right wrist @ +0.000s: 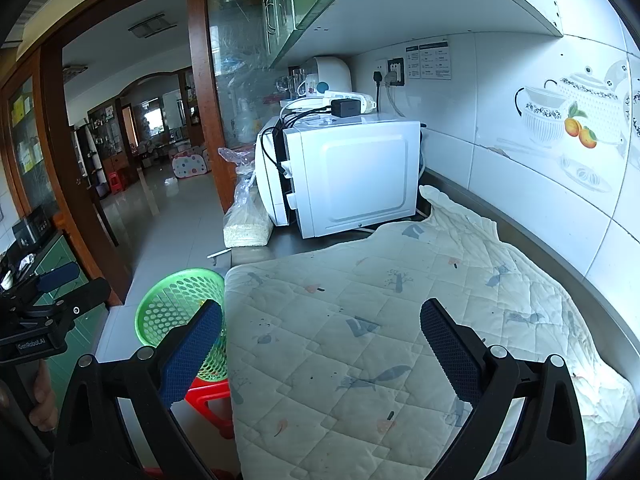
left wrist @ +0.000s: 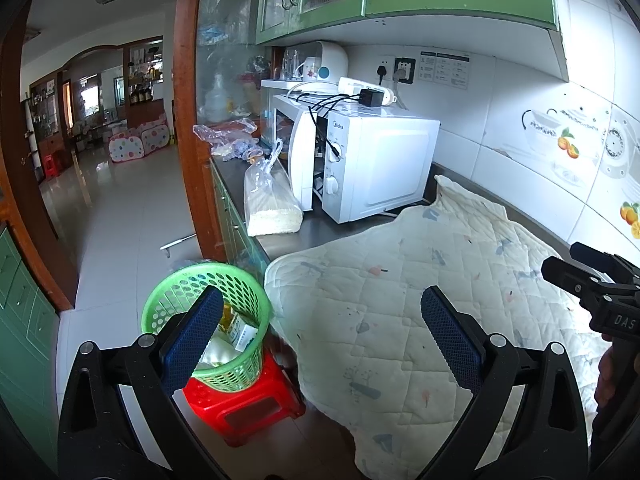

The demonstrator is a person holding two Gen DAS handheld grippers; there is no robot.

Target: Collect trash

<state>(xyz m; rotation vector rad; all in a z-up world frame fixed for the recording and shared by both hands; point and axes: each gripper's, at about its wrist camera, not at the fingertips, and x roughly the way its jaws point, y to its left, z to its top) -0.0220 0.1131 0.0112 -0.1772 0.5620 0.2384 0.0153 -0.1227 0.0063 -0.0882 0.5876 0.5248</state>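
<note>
The green basket (left wrist: 202, 326) stands on a red stool (left wrist: 244, 404) by the bench's left edge, with trash (left wrist: 240, 330) inside. My left gripper (left wrist: 322, 334) and right gripper (right wrist: 320, 344) hang over the quilt (right wrist: 360, 320), fingers wide apart, holding nothing

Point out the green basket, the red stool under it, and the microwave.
green basket (left wrist: 188, 280): left wrist view, on its far mesh wall.
red stool (left wrist: 248, 412): left wrist view, on its top face.
microwave (right wrist: 360, 176): right wrist view, on its white side panel.
</note>
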